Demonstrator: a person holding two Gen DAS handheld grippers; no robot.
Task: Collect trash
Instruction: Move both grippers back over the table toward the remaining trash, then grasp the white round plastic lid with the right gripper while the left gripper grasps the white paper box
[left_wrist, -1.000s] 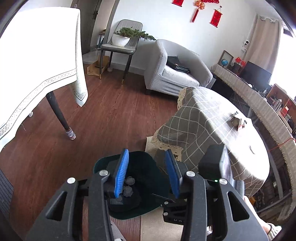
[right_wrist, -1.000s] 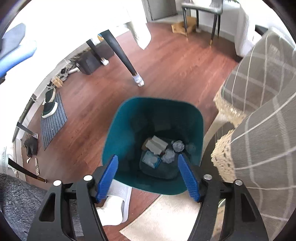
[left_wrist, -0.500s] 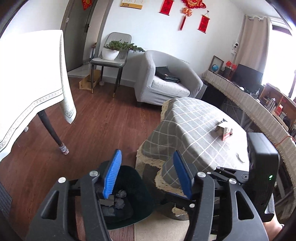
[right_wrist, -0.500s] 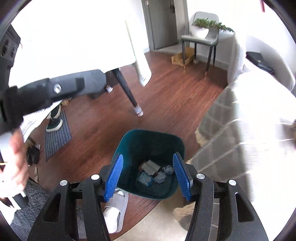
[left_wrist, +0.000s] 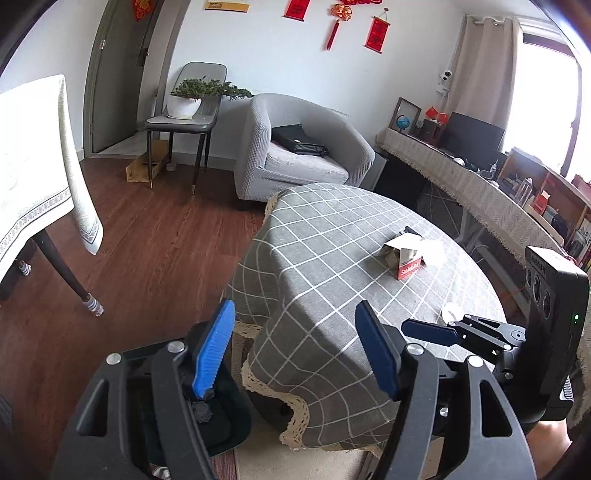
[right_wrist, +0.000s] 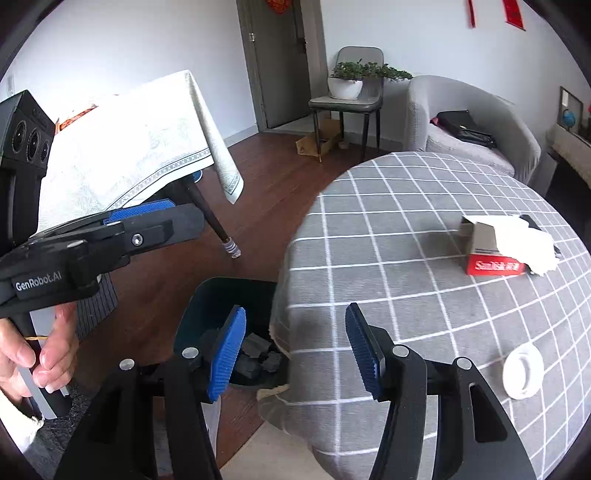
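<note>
- The left tongs (left_wrist: 295, 350) are wide apart with nothing between them. Their jaws have just been opening.
- The right tongs (right_wrist: 295, 354) also stand apart and hold nothing. Their jaws closed a little a moment ago, with nothing between them.
- Both tongs hang over the near edge of a round counter (right_wrist: 424, 221) with a grey checked cloth.
- On the counter lies a small red and grey box (right_wrist: 491, 254) with white crumpled paper (right_wrist: 524, 236) on top of it. A small dark thing peeks out behind the paper; it is too hidden to tell what it is.
- A white round lid (right_wrist: 522, 374) lies flat on the cloth, near the right tongs and well apart from the box.
- A dark green bin (right_wrist: 214, 306) stands on the wood floor (left_wrist: 147, 251), just beside the counter and partly under the hanging cloth.
- Inside the bin are some grey and dark crumpled bits (right_wrist: 258, 358).
- In the right view a hand (right_wrist: 33, 354) holds the grip of the left tongs, off to the left side.
- Across the room there is a grey armchair (left_wrist: 303, 147) with a black bag (left_wrist: 299, 140) on its seat.
- A chair (left_wrist: 184, 122) by the door carries a potted plant (left_wrist: 192, 96).
- Another counter with a white cloth (left_wrist: 37, 158) stands at the left.
</note>
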